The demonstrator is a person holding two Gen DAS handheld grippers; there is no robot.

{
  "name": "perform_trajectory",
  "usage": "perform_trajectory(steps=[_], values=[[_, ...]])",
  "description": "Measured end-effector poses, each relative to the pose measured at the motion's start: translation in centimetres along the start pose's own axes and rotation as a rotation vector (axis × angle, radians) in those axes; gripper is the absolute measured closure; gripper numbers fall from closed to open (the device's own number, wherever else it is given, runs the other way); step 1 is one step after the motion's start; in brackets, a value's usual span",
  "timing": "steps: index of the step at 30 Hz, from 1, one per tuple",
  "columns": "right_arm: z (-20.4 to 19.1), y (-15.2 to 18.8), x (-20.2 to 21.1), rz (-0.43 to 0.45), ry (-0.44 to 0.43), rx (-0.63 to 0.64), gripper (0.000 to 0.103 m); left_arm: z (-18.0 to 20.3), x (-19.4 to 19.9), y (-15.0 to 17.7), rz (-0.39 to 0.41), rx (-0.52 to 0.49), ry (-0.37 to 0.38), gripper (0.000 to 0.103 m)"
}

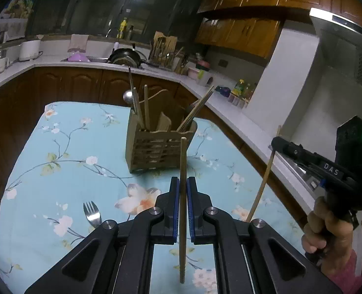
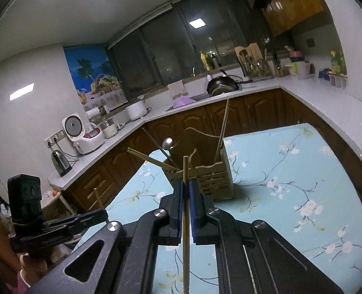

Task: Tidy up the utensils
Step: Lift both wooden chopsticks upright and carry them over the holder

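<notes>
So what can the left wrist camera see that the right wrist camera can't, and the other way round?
Only the left wrist view shows a fork lying on the flowered tablecloth and the range hood. Only the right wrist view shows the rice cooker, the kettle and the palm-tree poster. Both show the wooden utensil holder and each tool, left tool and right tool, shut on one chopstick.
</notes>
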State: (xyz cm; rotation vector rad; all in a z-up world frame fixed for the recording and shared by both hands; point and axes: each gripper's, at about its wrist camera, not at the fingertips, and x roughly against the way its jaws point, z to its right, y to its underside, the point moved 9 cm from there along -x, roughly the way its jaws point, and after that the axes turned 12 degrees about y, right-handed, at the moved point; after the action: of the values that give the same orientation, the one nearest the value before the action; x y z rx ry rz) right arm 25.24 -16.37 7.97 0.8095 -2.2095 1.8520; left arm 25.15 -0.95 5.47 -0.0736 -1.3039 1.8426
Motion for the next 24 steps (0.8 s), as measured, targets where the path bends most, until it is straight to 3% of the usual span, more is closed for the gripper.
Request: perform_trajectory(steps=[24], values=[[1.5, -1.3, -1.2, 0.039, 0.034, -0.032, 0.098, -0.4, -0.7, -1.9, 0.063, -0.010, -0.001, 0.099]])
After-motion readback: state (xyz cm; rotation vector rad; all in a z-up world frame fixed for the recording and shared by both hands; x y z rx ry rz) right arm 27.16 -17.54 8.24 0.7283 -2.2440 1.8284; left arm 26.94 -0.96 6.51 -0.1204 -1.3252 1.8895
